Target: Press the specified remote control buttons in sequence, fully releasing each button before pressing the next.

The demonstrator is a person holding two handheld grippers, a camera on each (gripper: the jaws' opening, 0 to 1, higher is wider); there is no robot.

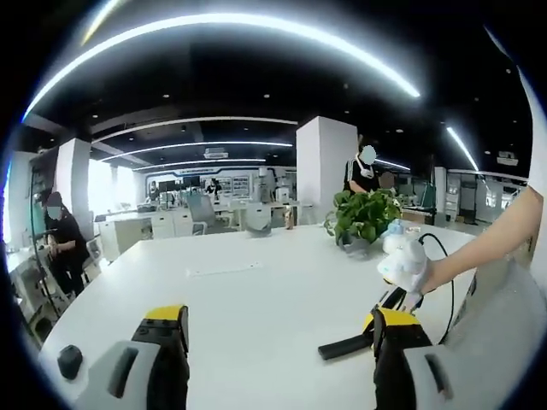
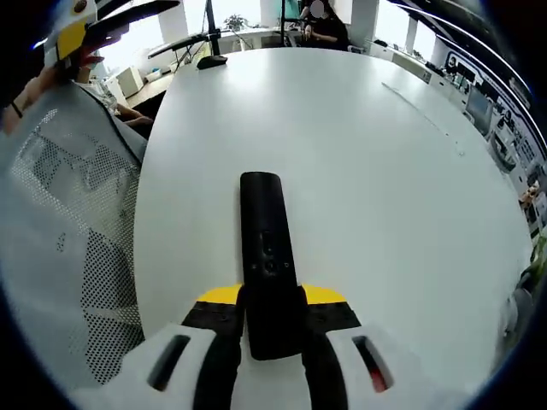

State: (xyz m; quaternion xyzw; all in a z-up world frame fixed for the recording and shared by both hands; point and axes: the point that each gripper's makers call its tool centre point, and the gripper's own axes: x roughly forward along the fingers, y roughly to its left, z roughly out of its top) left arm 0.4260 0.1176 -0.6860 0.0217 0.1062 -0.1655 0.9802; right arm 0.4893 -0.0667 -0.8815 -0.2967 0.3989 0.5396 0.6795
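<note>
My right gripper (image 2: 272, 312) is clamped on the near end of a black remote control (image 2: 267, 256), which juts forward over the white table (image 2: 385, 196) with its button face up; I judge it is held this way so the buttons stay steady and exposed for pressing. My left gripper (image 1: 278, 329) hangs above the same table with its jaws spread wide and nothing between them, seemingly kept free as the pressing tool. In the left gripper view the remote shows as a dark bar beside the right jaw, with a potted plant (image 1: 363, 218) farther back.
</note>
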